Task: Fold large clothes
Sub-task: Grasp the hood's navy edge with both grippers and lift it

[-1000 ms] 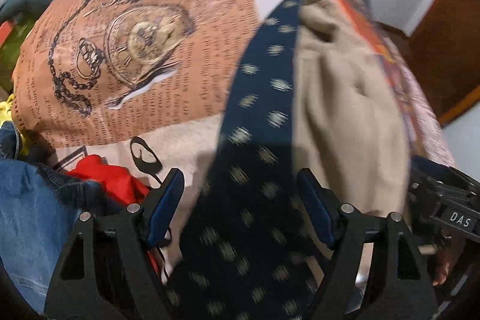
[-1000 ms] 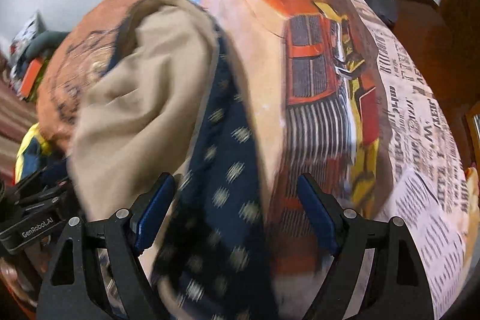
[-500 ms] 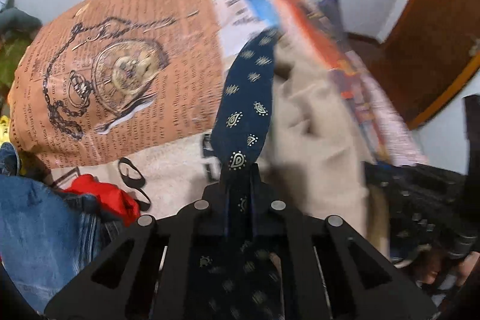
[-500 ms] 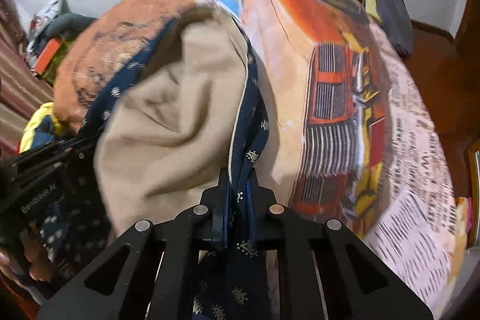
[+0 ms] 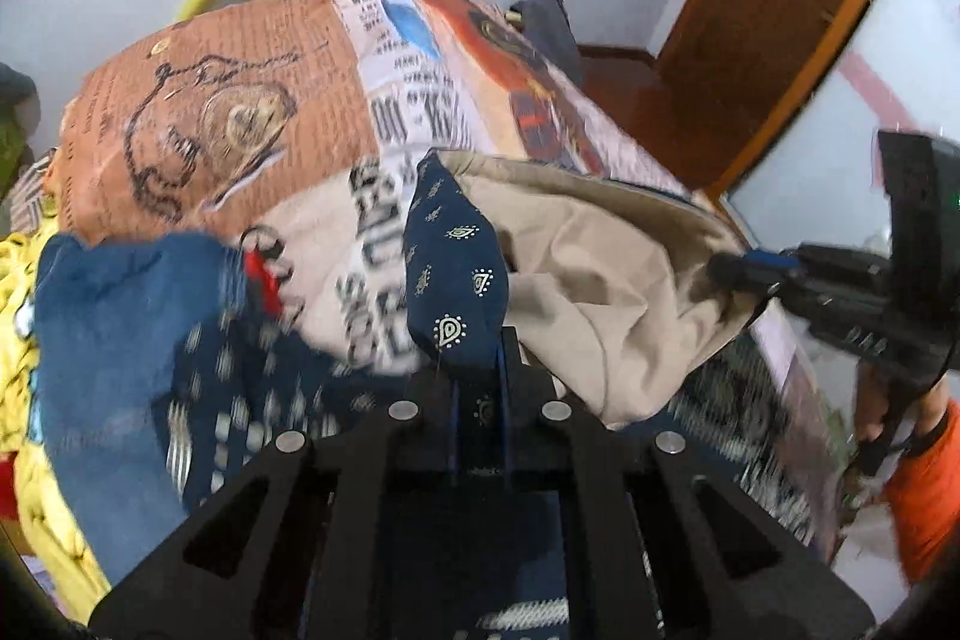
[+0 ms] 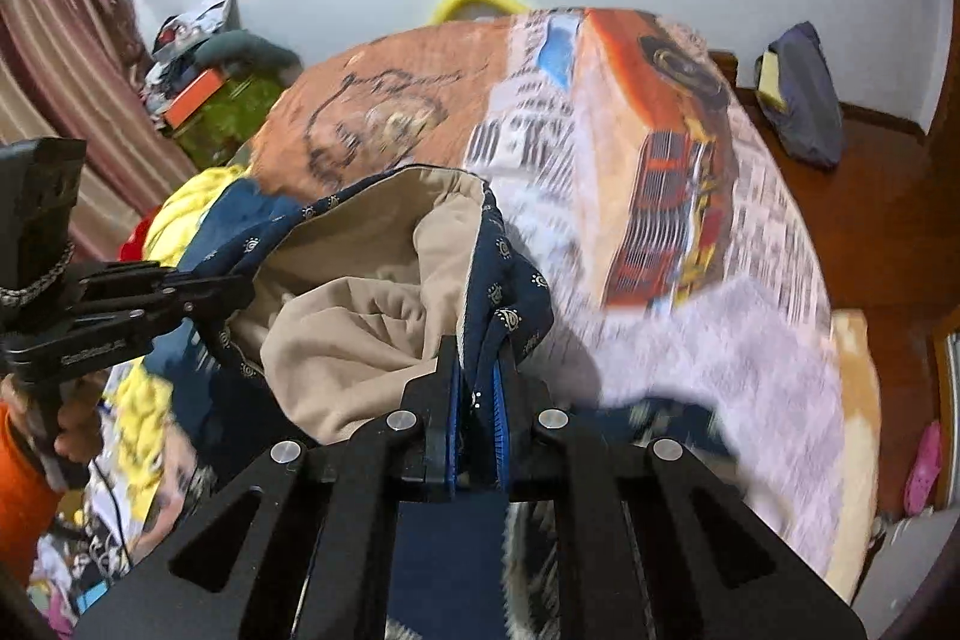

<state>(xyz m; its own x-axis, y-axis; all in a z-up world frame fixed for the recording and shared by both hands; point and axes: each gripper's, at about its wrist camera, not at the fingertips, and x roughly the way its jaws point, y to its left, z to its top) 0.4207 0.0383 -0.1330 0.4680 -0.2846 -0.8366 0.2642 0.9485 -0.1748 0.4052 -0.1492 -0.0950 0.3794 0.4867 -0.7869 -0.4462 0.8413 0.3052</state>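
A large navy garment (image 5: 456, 268) with small gold motifs and a beige lining (image 5: 606, 274) hangs lifted above the bed. My left gripper (image 5: 477, 358) is shut on one navy edge of it. My right gripper (image 6: 477, 370) is shut on another navy edge (image 6: 510, 280), with the beige lining (image 6: 360, 304) sagging between the two grips. In the left wrist view the right gripper (image 5: 738, 271) shows at the right, clamped on the cloth. The left gripper (image 6: 234, 289) appears at the left of the right wrist view, also clamped.
Below lies a bed with a printed cover (image 5: 240, 112) of newspaper text, a pocket watch and a red truck (image 6: 672, 196). A heap of blue, yellow and red clothes (image 5: 120, 316) sits at the bed's left. A wooden door (image 5: 780, 10) and dark bundle (image 6: 804, 94) stand beyond.
Both grippers went from wide open over the navy cloth to shut on it, then rose and pulled back, lifting the garment off the bed.
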